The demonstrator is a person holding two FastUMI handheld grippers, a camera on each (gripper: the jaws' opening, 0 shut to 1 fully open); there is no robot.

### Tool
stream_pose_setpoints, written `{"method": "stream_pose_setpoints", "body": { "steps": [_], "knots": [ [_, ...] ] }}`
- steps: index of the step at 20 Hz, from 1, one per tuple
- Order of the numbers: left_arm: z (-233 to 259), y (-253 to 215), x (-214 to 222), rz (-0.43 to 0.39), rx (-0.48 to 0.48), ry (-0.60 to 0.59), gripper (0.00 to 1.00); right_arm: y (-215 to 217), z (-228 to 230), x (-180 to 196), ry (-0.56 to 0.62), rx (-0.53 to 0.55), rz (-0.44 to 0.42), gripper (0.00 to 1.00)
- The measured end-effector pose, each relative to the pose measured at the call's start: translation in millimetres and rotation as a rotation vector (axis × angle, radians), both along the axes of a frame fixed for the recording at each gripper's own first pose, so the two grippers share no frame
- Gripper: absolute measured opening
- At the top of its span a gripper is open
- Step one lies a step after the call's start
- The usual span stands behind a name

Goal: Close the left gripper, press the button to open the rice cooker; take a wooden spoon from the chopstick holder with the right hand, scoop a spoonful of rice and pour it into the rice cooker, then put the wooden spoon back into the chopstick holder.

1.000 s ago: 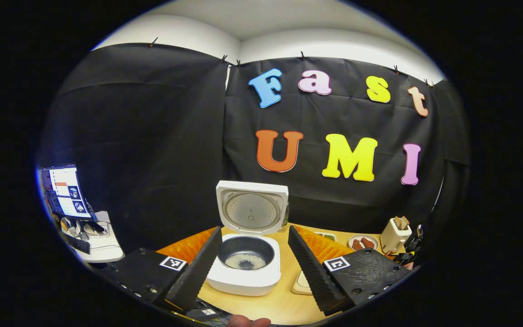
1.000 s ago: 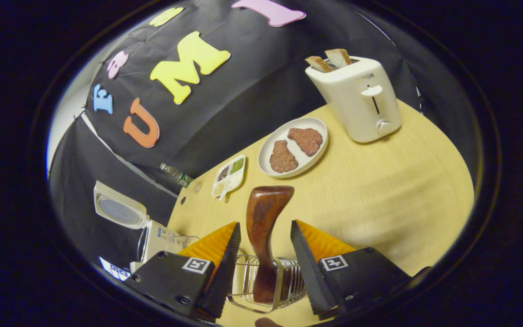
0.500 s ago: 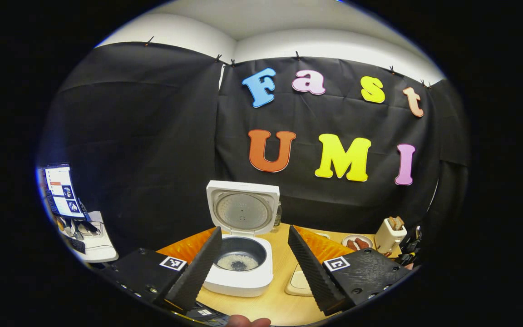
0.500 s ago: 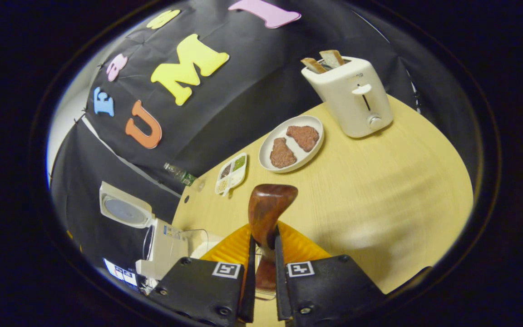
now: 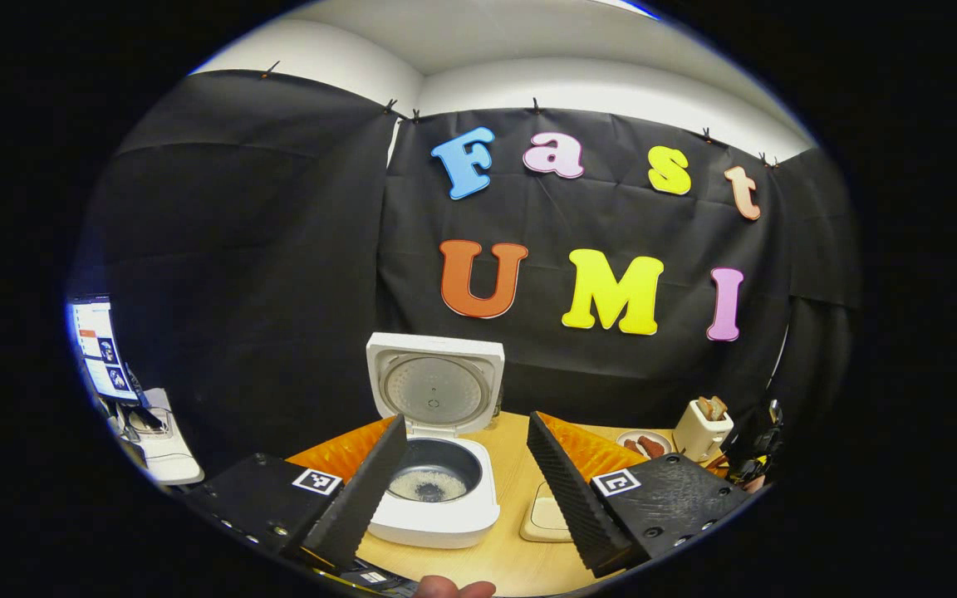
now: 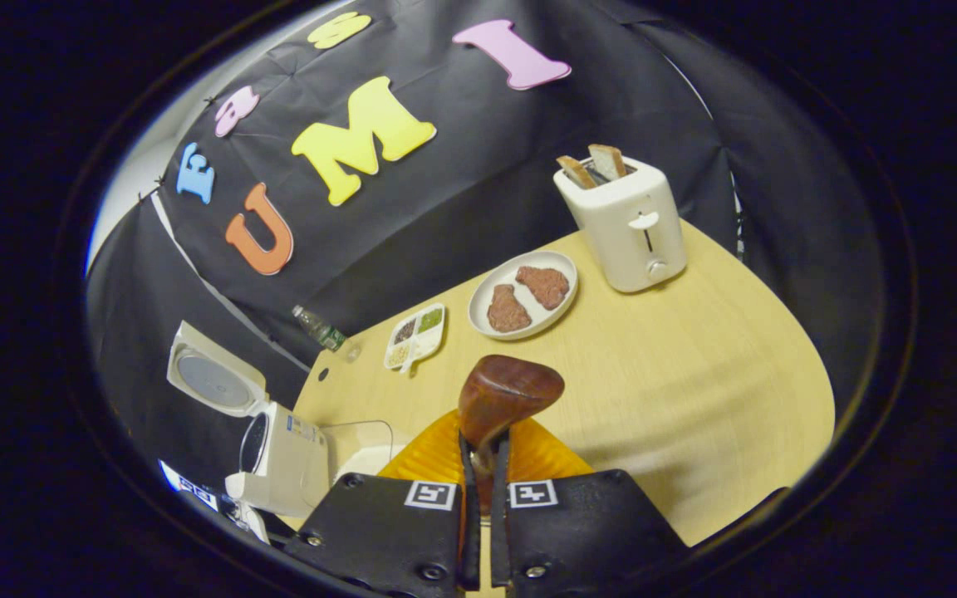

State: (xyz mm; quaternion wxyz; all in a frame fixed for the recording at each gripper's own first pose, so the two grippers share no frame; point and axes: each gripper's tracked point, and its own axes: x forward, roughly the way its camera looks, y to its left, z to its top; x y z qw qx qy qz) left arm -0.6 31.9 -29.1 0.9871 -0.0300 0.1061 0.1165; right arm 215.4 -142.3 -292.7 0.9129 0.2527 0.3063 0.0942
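Observation:
The white rice cooker (image 5: 437, 507) stands open with its lid (image 5: 434, 386) upright and some rice in the dark inner pot (image 5: 429, 483). My left gripper (image 5: 466, 418) hovers in front of it, open, with nothing between its fingers. In the right gripper view, my right gripper (image 6: 483, 438) is shut on the handle of the dark brown wooden spoon (image 6: 505, 396), whose broad end sticks up past the fingertips. The rice cooker (image 6: 283, 457) lies to the lower left there, with its lid (image 6: 213, 379) raised.
On the light wooden table (image 6: 678, 390) stand a white toaster (image 6: 628, 224) with bread, a plate (image 6: 478, 311) with two pieces of meat, a small divided tray (image 6: 416, 335), a bottle (image 6: 319, 327) and a clear container (image 6: 358, 444) beside the cooker. A monitor (image 5: 100, 349) glows far left.
My right gripper has shut on the spoon's handle and risen, and the wire holder has dropped out of sight. My left gripper has drawn back a little from the cooker.

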Motion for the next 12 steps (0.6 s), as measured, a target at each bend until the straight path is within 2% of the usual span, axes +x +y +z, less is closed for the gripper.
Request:
{"method": "stream_pose_setpoints", "body": {
  "steps": [6,9,12],
  "knots": [
    [-1.3,17.3,0.9,-0.085,0.049,-0.025,0.94,23.6,56.3,-12.6,-0.096,-0.099,-0.011,0.1],
    [3.2,23.5,3.5,-0.144,0.075,-0.054,0.94,60.1,90.7,-25.0,-0.156,-0.119,0.039,0.1],
    [1.8,31.9,9.5,-0.179,0.072,-0.075,0.94,115.4,112.3,-37.5,-0.209,-0.142,0.127,0.1]
  ]
}}
